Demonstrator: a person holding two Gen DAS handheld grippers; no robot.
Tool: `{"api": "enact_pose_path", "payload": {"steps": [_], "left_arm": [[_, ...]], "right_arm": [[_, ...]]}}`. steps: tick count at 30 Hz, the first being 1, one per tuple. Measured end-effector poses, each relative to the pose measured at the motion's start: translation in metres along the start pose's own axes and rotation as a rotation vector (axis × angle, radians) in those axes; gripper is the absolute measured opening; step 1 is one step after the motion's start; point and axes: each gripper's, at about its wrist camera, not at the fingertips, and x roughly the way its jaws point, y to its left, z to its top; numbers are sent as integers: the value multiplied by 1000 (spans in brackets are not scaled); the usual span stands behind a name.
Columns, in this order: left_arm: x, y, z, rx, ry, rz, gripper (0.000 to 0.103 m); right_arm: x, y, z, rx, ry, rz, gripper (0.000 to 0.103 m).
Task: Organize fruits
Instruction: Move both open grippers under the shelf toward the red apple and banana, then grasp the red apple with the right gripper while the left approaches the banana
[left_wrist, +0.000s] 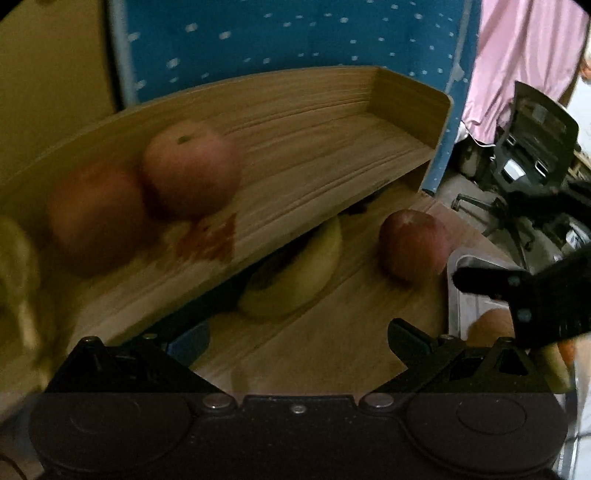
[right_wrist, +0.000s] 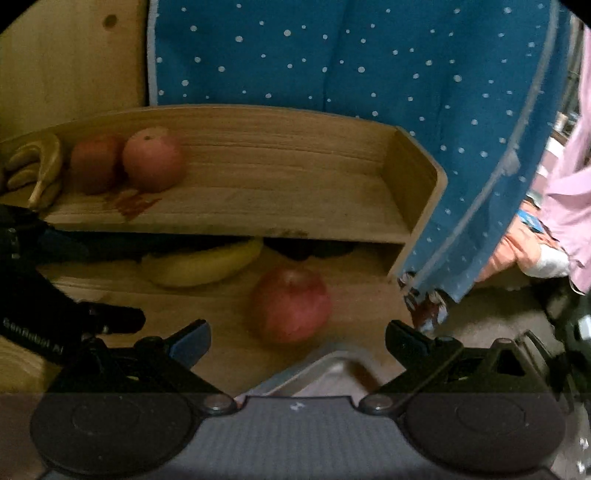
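Beside shelf edge (right_wrist: 424, 206), apple (right_wrist: 291, 304).

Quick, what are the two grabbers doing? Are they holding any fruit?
Left gripper: open, holding nothing.
Right gripper: open, holding nothing; the apple sits just ahead of it.

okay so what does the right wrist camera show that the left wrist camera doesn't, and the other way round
Only the right wrist view shows the banana bunch clearly, at the shelf's left end, and an orange cloth at far right. Only the left wrist view shows the office chair. Both share the wooden shelf with two apples on top, a single banana beneath it, the lone apple on the table, the metal tray, and both grippers open: left gripper, right gripper.
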Motion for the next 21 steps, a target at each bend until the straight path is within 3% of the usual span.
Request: {"api": "enact_pose_path", "payload": {"steps": [7, 14, 21], "left_arm": [[21, -25, 11, 167, -28, 0, 102], [43, -37, 15, 214, -6, 0, 101], [54, -43, 13, 250, 10, 4, 102]], "right_arm": [[30, -26, 18, 4, 19, 108, 103], [55, -28, 24, 6, 49, 177, 100], [68, -28, 26, 7, 73, 217, 90]]}}
